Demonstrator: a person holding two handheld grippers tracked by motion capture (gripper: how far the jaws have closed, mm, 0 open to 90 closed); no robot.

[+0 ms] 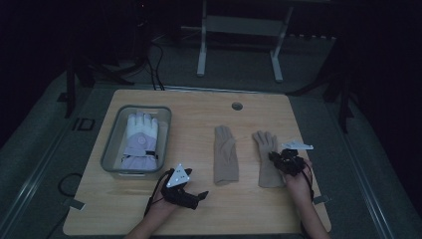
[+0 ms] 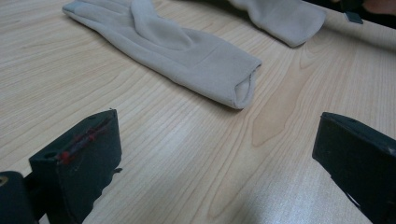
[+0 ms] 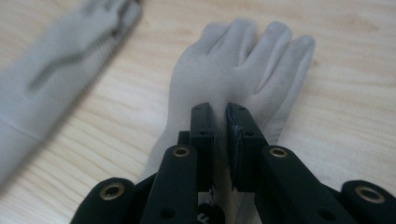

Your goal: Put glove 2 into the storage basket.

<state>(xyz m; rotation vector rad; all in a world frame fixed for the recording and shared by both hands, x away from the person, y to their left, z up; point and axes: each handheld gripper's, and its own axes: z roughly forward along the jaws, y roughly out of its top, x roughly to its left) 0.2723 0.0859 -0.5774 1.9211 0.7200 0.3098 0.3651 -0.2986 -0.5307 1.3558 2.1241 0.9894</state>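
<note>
Two beige knit gloves lie flat, fingers away from me, on the wooden table [image 1: 199, 114]. My right gripper [image 1: 278, 158] [image 3: 220, 109] sits over the palm of the right beige glove [image 1: 265, 147] [image 3: 243, 60], shut on a pinched fold of its fabric. The left beige glove [image 1: 225, 155] [image 2: 187, 51] lies free, blurred at the left of the right gripper view [image 3: 60, 60]. My left gripper [image 1: 198, 182] [image 2: 218, 116] rests near the front edge, open and holding nothing, pointing at that glove's cuff from a short way off.
A clear plastic bin [image 1: 112, 149] at the table's left holds a white and lavender ski glove [image 1: 141, 137]. A round cable hole [image 1: 237, 106] sits near the far edge. A white metal frame [image 1: 239, 30] stands on the floor beyond the table.
</note>
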